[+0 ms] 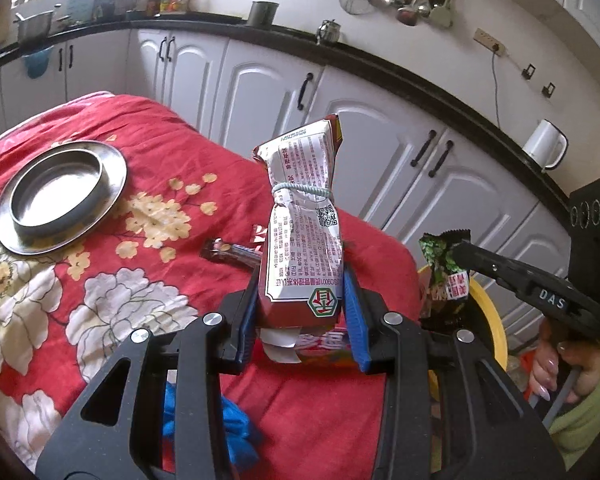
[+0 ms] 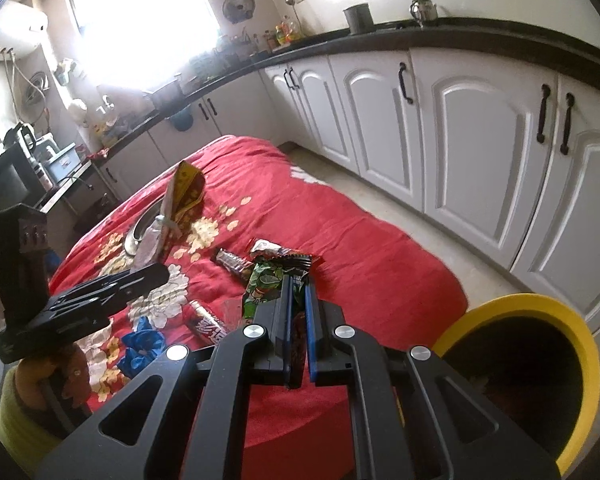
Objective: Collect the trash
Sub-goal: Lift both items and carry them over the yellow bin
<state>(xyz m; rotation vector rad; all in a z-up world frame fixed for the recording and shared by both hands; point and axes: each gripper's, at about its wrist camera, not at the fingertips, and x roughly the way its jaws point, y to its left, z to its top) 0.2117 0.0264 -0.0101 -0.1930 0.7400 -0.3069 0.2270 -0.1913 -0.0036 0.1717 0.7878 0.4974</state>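
Note:
My left gripper (image 1: 300, 280) is shut on a tall red-and-white snack bag (image 1: 302, 216) tied with a string, held upright above the red floral cloth (image 1: 100, 272). It also shows in the right wrist view (image 2: 168, 216). My right gripper (image 2: 298, 280) is shut on a green snack wrapper (image 2: 264, 284), also seen in the left wrist view (image 1: 440, 264) over the yellow bin. The yellow-rimmed bin (image 2: 560, 320) stands at the table's right end. A brown candy wrapper (image 1: 228, 252) lies on the cloth behind the bag.
A steel bowl on a plate (image 1: 60, 196) sits at the left. More wrappers (image 2: 208, 320), a clear cup (image 2: 232, 308) and a blue crumpled piece (image 2: 140, 344) lie on the cloth. White cabinets (image 2: 460, 140) run along the far side.

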